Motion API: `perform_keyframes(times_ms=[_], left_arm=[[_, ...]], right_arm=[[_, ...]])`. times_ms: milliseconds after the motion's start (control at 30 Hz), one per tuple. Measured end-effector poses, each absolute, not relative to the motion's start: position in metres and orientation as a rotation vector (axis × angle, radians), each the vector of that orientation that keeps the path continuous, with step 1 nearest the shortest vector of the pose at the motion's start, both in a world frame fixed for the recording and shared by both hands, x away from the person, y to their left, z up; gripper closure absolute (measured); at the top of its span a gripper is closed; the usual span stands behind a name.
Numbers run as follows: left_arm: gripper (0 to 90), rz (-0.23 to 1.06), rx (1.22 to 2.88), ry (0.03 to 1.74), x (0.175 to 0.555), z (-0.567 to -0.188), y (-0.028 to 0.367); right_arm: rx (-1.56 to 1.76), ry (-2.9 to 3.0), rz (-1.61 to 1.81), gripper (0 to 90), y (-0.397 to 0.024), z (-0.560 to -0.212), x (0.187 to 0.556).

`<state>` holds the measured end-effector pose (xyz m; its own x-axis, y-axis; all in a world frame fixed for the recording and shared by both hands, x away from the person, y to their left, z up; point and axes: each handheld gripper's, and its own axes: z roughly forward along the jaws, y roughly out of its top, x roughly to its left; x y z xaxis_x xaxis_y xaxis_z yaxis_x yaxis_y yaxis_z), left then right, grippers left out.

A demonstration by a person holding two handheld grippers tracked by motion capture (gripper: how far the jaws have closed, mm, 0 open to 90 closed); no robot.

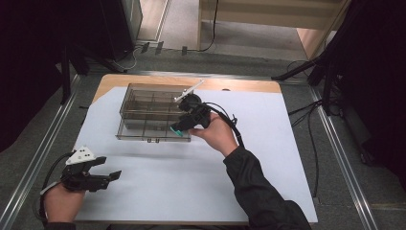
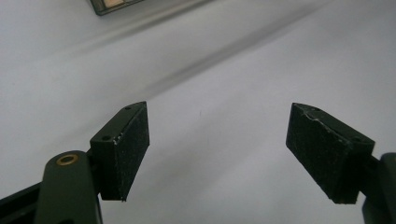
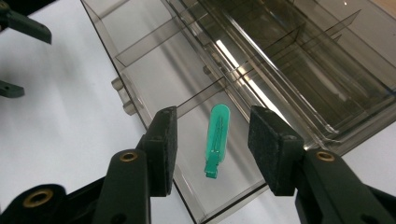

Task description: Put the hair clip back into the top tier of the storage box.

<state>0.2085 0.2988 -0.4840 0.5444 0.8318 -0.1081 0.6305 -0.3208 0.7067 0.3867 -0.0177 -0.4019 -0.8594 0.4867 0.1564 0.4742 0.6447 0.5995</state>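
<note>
Nearest the lens in the right gripper view, the right gripper [image 3: 212, 149] has its jaws spread, the two black pads flanking but not touching a green plastic piece [image 3: 215, 140], which lies flat on the floor of a near corner compartment of the clear divided box [image 3: 140, 60], a little below picture centre. In the high view the same gripper [image 1: 178, 129] hovers at the box's [image 1: 125, 108] near right corner, at about 5 o'clock of the box, held by the person's right hand [image 1: 218, 134] in a dark sleeve. The box rests on a white sheet [image 1: 158, 182] covering the table [image 1: 143, 79]. At 8 o'clock of the sheet, the left gripper [image 1: 112, 168] lies level, its jaws spread wide over bare sheet, with nothing between its pads [image 2: 130, 144].
</note>
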Motion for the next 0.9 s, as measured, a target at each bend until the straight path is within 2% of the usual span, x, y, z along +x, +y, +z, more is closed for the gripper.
perform_keyframes(times_ms=[333, 567, 900], left_arm=[[22.5, 0.343, 2.070, 1.153, 0.215, -0.485, 0.293], [22.5, 0.329, 2.082, 1.151, 0.222, -0.486, 0.291], [22.5, 0.294, 2.094, 1.134, 0.231, -0.487, 0.286]], right_arm=[[0.852, 2.755, 1.065, 45.3, -0.035, -0.401, 0.387], [0.932, 2.703, 1.117, 36.0, -0.055, -0.398, 0.393], [1.005, 2.651, 1.141, 32.3, -0.078, -0.400, 0.397]])
